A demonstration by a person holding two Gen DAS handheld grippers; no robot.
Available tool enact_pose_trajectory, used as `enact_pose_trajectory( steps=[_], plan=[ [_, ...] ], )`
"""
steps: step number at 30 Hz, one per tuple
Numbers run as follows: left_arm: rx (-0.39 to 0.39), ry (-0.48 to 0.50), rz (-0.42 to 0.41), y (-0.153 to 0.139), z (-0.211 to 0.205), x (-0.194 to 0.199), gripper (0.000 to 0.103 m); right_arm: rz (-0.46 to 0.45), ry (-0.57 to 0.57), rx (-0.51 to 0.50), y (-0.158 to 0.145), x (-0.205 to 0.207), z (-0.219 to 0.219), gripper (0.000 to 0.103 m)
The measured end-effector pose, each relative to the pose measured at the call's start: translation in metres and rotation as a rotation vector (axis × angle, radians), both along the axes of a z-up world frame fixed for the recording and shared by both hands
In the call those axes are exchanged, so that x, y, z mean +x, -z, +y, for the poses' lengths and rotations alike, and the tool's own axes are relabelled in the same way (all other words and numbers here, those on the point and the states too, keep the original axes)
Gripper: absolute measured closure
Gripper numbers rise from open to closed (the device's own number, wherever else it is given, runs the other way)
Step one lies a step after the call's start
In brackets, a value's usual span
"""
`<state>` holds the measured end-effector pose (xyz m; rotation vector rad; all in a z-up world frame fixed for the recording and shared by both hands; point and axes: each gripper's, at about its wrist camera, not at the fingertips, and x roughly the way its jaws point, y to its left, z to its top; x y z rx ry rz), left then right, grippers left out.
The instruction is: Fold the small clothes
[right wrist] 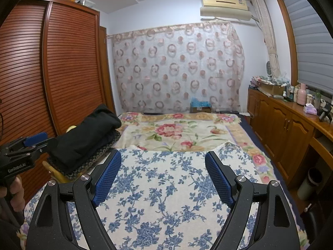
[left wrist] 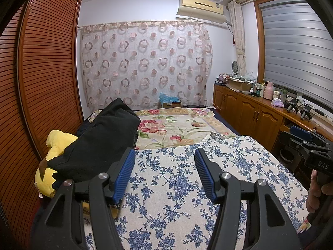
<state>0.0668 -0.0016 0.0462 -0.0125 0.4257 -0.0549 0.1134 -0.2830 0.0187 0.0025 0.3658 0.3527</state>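
Overall, two grippers hover above one bed, each with two black arms tipped by blue ribbed pads. Left gripper (left wrist: 164, 173): jaws parted about halfway, nothing between them. Right gripper (right wrist: 163, 175): jaws spread wider, likewise holding nothing. Each tool also appears at the edge of the other's view, gripped by a hand.

One cream cloth with a blue floral print (left wrist: 187, 187) lies flat across the near end of the bed; its weave looks coarse and its far edge runs straight across the bed. Beyond it, one blanket (left wrist: 177, 127) printed with large red and pink flowers covers the far half of the bed.

One black garment (left wrist: 104, 139), soft and bulky, lies bundled at the left edge of the bed, just left of the left gripper's pad. In the left wrist view it rests on one yellow plush toy (left wrist: 54, 145); in the right wrist view a dark patterned fabric (right wrist: 93, 156) shows beneath it. Whether it is folded cannot be told.

Left of the bed stands one slatted wooden wardrobe (left wrist: 41, 73). Right of the bed runs one row of wooden cabinets (left wrist: 249, 112), its top crowded with bottles and boxes. One sheer curtain with ring motifs (left wrist: 145, 62) hangs behind the far edge, below one wall air conditioner (left wrist: 200, 7).
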Motion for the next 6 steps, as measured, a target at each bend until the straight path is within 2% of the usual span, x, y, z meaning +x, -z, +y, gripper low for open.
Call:
enact_pose_trajectory(
  steps=[6],
  plan=[
    [0.001, 0.000, -0.001, 0.0005, 0.0000, -0.0001, 0.044, -0.001, 0.000, 0.001, -0.0005, -0.0002, 0.0000, 0.019]
  ],
)
